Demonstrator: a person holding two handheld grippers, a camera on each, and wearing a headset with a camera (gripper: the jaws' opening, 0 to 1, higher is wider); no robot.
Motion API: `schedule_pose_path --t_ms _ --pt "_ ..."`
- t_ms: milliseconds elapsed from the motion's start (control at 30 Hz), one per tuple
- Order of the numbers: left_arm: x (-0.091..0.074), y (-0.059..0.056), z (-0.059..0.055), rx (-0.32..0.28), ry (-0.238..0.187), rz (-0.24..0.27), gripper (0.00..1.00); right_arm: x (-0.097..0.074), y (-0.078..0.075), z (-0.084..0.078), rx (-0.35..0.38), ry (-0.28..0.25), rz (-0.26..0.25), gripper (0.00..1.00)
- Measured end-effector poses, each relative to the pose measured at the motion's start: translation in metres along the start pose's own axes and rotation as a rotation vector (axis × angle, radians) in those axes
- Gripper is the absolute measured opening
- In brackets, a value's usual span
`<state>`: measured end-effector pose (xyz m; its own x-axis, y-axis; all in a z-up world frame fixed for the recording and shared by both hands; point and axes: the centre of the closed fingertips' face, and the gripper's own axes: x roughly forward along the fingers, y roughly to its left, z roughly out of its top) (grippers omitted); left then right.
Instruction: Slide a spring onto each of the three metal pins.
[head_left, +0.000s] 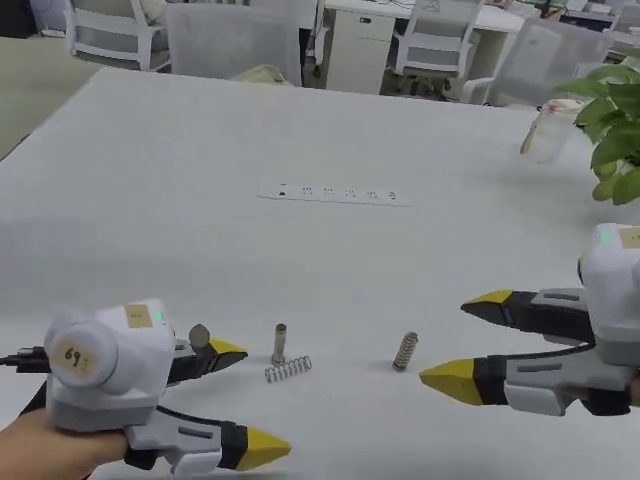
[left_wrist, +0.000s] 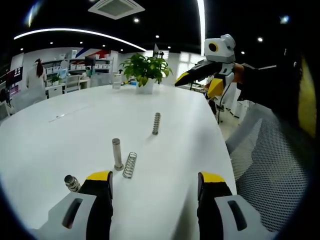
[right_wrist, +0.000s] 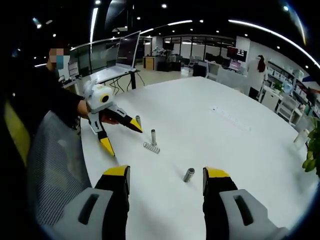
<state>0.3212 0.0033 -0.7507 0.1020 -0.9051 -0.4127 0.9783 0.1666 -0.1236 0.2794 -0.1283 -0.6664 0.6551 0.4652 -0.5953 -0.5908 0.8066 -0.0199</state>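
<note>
- Only container around is a blurry jar (head_left: 548, 130) by the plant (head_left: 612, 130), can't make out the contents.
- Three pins on the table (head_left: 330, 260):
  - a bare pin (head_left: 279, 343) with one loose spring (head_left: 288, 369) lying just beside it
  - a spring-covered pin (head_left: 405, 350)
  - a third pin (head_left: 200, 335), half-hidden at the left gripper (head_left: 247, 398)
- Left gripper and right gripper (head_left: 465, 340) both gaping wide, holding nothing.

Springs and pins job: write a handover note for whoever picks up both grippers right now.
Both are open and empty: the left gripper is low at the near side and the right gripper is opposite it.
The middle pin stands bare, with a loose spring lying beside it.
The right-hand pin appears to carry a spring already.
The third pin sits by one jaw of the left gripper. I can't tell if it has a spring.
Left to do: put the loose spring on the middle pin and check the third pin.
</note>
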Motion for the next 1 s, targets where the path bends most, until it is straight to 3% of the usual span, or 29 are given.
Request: schedule_pose_path --t_ms 533,1000 --pt "0.022 0.011 -0.013 0.004 0.022 0.003 0.55 -0.017 -0.009 -0.015 0.046 0.006 -0.051 0.56" --pt "0.03 0.017 -0.016 0.01 0.024 0.027 0.42 -0.014 -0.004 -0.025 0.066 0.024 -0.037 0.56"
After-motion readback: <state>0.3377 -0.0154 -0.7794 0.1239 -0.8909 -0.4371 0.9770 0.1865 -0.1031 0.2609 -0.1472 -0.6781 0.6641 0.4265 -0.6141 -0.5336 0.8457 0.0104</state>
